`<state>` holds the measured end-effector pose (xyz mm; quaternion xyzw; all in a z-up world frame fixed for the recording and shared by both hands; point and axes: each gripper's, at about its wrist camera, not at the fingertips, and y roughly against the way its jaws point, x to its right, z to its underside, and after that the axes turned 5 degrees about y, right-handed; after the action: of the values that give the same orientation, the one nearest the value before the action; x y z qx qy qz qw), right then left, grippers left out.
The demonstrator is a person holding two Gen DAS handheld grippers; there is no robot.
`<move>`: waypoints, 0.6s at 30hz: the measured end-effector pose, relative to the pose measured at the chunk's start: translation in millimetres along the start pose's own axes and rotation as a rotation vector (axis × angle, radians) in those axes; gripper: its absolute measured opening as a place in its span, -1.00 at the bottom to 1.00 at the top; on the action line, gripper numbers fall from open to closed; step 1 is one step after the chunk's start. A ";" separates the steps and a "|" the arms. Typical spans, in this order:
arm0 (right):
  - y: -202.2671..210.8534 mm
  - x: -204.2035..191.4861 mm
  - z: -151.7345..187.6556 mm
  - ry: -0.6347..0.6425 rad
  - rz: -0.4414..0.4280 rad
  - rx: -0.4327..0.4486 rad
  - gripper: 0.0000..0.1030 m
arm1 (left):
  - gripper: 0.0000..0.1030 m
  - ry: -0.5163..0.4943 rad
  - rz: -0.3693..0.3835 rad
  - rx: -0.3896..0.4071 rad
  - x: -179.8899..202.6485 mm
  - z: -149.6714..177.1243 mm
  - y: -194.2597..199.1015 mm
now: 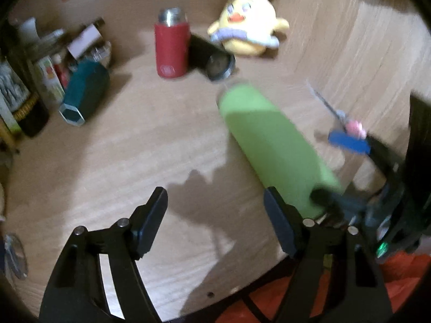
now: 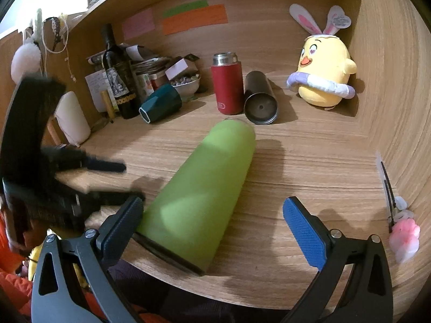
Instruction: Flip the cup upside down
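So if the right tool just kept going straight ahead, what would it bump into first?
Most likely the green cup, lying on its side on the desk between the right tool's open fingers. Depth is hard to judge, though.

Green cup (image 1: 272, 145) motion-blurred in left view, left tongs (image 2: 129, 180) smeared in right view

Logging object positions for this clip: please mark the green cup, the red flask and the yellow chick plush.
green cup (image 2: 199, 196), right wrist view, middle of its side wall as it lies on the table.
red flask (image 2: 227, 88), right wrist view, red body below the steel cap.
yellow chick plush (image 2: 323, 64), right wrist view, its belly.
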<state>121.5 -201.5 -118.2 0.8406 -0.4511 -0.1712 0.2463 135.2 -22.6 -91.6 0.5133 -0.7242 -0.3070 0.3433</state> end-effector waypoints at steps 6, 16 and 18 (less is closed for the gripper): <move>-10.3 -14.5 6.9 0.009 -0.047 -0.018 1.00 | 0.15 -0.073 0.007 0.085 17.5 -28.9 16.0; -19.3 -51.4 28.6 0.130 -0.016 -0.013 0.49 | -0.39 -0.118 0.050 0.030 42.5 -36.3 -18.7; -19.6 -53.7 30.8 0.138 -0.008 -0.006 0.48 | -0.39 -0.123 0.042 0.044 42.6 -35.4 -18.9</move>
<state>90.3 -155.0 -151.1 0.8513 -0.4293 -0.1153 0.2788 163.8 -71.9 -78.5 0.4854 -0.7611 -0.3148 0.2933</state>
